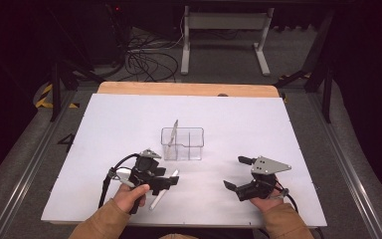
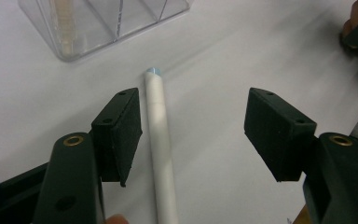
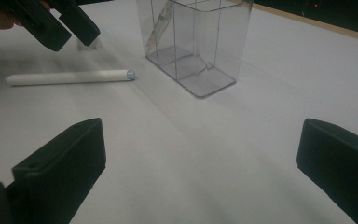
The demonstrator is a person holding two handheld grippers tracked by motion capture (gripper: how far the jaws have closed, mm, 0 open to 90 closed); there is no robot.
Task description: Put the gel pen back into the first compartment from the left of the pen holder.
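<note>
White pen (image 2: pixel 160 154) is seen lying flat on the desk (image 1: pixel 104 129), just in front of the clear box (image 1: pixel 182 144). One pen-like stick (image 1: pixel 175 130) is already stood in a back part of that box. The left hand-held gripper (image 2: pixel 193 133) is held low over the white pen with its jaws apart. The pen lies between the pads but close to the left one, and no pad is touching it yet. The right hand-held gripper (image 3: pixel 200 163) is kept wide and holds nothing, well apart from the pen. For a good pick, the left hand-held gripper should be slid a little so the pen is in the middle. Then it should be brought down until the pads are at the pen's sides. The jaws should be closed gently across the pen, near its middle, so it is not tipped when lifted.
</note>
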